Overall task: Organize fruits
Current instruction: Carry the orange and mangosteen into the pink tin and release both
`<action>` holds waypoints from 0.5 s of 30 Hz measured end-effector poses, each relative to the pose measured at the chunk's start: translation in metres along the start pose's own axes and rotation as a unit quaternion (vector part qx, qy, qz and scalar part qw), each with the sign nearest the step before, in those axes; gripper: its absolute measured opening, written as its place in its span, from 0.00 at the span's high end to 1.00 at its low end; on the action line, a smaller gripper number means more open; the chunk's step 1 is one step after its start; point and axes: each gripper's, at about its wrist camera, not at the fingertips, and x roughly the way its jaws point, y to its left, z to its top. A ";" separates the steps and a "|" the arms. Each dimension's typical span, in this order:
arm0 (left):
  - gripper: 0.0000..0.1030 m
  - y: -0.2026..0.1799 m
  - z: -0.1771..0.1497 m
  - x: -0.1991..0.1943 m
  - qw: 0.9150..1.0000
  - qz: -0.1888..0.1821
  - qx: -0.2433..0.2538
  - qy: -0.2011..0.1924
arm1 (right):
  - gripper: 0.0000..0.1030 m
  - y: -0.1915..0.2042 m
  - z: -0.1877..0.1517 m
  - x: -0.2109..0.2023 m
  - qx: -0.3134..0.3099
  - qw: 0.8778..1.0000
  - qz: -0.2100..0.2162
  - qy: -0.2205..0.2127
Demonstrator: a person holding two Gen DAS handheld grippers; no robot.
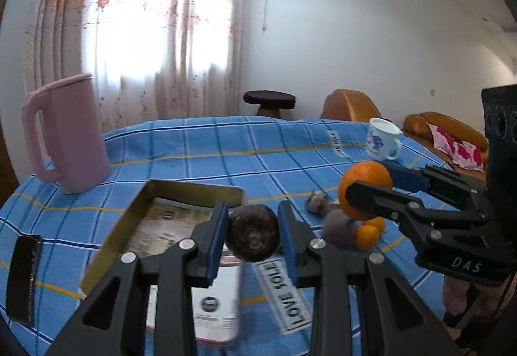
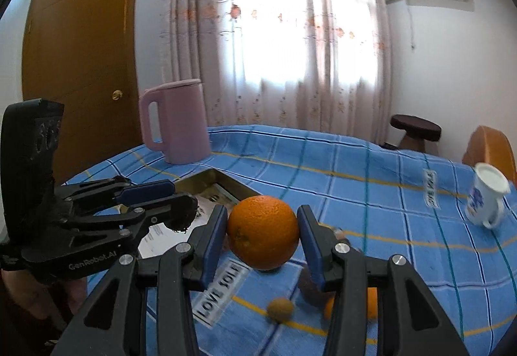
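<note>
Dark flat object: it lies on the blue checked tablecloth at your far left, well apart from the fruit.
Pink jug: it stands upright on the cloth behind the tin, handle toward the left edge.
Open tin: a gold-walled rectangular box with printed paper in its bottom, sitting just ahead of your left tool.
Left gripper: your jaws are part open with a dark brown round fruit between the blue pads. The left pad touches it; whether the right pad does, you cannot tell. The fruit is level with the tin's near right corner, raised above the cloth.
Label: a strip reading "LOVE SOLE" lies on the cloth below the dark fruit.
Loose fruit: a fuzzy greyish-brown fruit and two small oranges rest on the cloth near each other, to the right of your left tool. The right wrist view shows another small brown fruit just beside that strip.
Right gripper: your jaws are closed on the large orange, both blue pads pressed on its sides, and you hold it clear above the cloth and the loose fruit.
Mug: white with a blue print, it stands far right on the cloth.
</note>
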 end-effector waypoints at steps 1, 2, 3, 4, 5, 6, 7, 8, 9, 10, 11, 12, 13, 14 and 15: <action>0.68 0.004 0.001 0.000 1.000 0.003 -0.002 0.000 | 0.55 0.004 0.004 0.005 -0.004 1.000 0.006 0.002; 0.68 0.010 0.000 0.000 1.000 0.009 -0.004 -0.001 | 0.55 0.008 0.006 0.010 -0.007 1.000 0.010 0.005; 0.68 0.014 0.001 0.000 1.000 0.012 -0.006 -0.001 | 0.55 0.010 0.009 0.014 -0.009 1.000 0.014 0.007; 0.68 0.018 0.001 0.001 1.000 0.016 -0.008 0.000 | 0.55 0.012 0.011 0.018 -0.011 1.000 0.017 0.009; 0.68 0.022 0.001 0.002 1.000 0.019 -0.010 0.001 | 0.55 0.015 0.013 0.024 -0.014 1.000 0.020 0.012; 0.68 0.027 0.000 0.003 1.000 0.023 -0.013 0.001 | 0.55 0.019 0.015 0.028 -0.017 1.000 0.022 0.014; 0.68 0.032 0.000 0.005 1.000 0.027 -0.015 0.003 | 0.55 0.022 0.017 0.033 -0.021 0.999 0.025 0.016; 0.68 0.036 -0.001 0.005 0.999 0.029 -0.016 0.005 | 0.55 0.026 0.018 0.038 -0.023 0.999 0.029 0.019; 0.68 0.041 -0.001 0.006 0.999 0.032 -0.020 0.006 | 0.55 0.028 0.019 0.043 -0.024 0.999 0.034 0.022; 0.68 0.046 -0.002 0.008 0.999 0.036 -0.023 0.008 | 0.55 0.031 0.021 0.047 -0.026 0.999 0.036 0.025; 0.68 0.048 -0.003 0.009 0.999 0.038 -0.024 0.009 | 0.55 0.034 0.022 0.052 -0.029 0.999 0.038 0.027; 0.68 0.053 -0.004 0.010 0.999 0.041 -0.027 0.010 | 0.55 0.037 0.022 0.056 -0.030 0.998 0.039 0.029; 0.68 0.057 -0.004 0.011 0.999 0.043 -0.029 0.012 | 0.55 0.041 0.023 0.061 -0.031 0.998 0.043 0.033; 0.68 0.060 -0.005 0.012 0.998 0.046 -0.031 0.013 | 0.55 0.042 0.023 0.065 -0.031 0.998 0.045 0.035; 0.68 0.063 -0.005 0.013 0.998 0.049 -0.032 0.015 | 0.55 0.045 0.023 0.068 -0.033 0.998 0.047 0.038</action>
